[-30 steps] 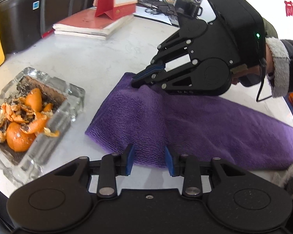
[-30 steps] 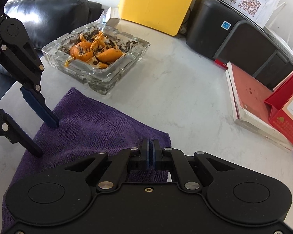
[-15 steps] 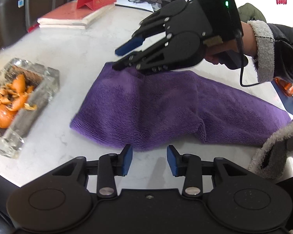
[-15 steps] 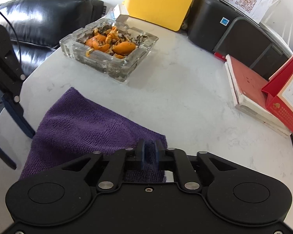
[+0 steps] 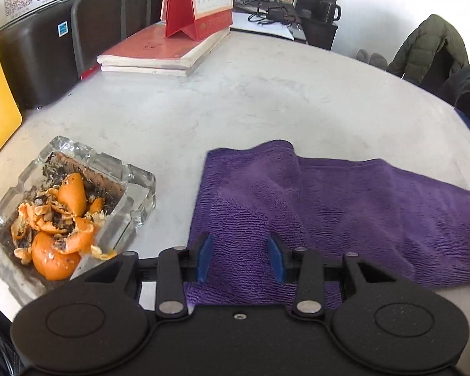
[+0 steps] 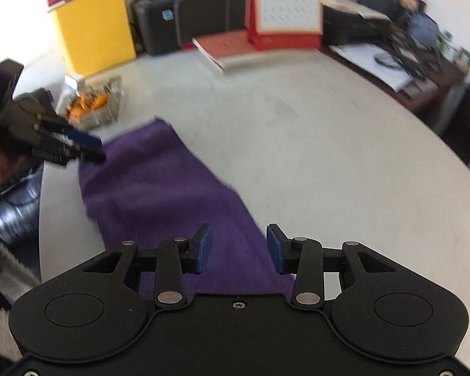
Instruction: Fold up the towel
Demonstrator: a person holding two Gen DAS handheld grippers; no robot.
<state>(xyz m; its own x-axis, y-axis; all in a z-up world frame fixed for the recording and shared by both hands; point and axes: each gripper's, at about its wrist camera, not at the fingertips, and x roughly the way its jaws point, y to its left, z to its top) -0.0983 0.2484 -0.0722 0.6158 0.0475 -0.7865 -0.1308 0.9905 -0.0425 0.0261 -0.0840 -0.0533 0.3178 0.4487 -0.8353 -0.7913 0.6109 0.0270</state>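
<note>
Purple terry towel (image 5: 344, 206) lies folded in a long strip on the pale stone counter (image 5: 235, 94), beside a glass ashtray (image 5: 78, 206). I judge it soft, light and floppy; I'd take its corners. My left claw (image 5: 239, 258) hangs part-open, holding nothing; my right claw (image 6: 238, 249) is opening, nothing pinched.

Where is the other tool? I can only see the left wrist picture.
Observer: The right tool hangs over the near end of the purple towel.
Operator: Is it pinching the towel?
Observer: No. Its jaws are opening; the towel lies below them, not pinched.
Operator: What does my tool look like from there?
Observer: From the side, the left tool is low over the towel's far corner. I cannot tell if it touches.
</note>
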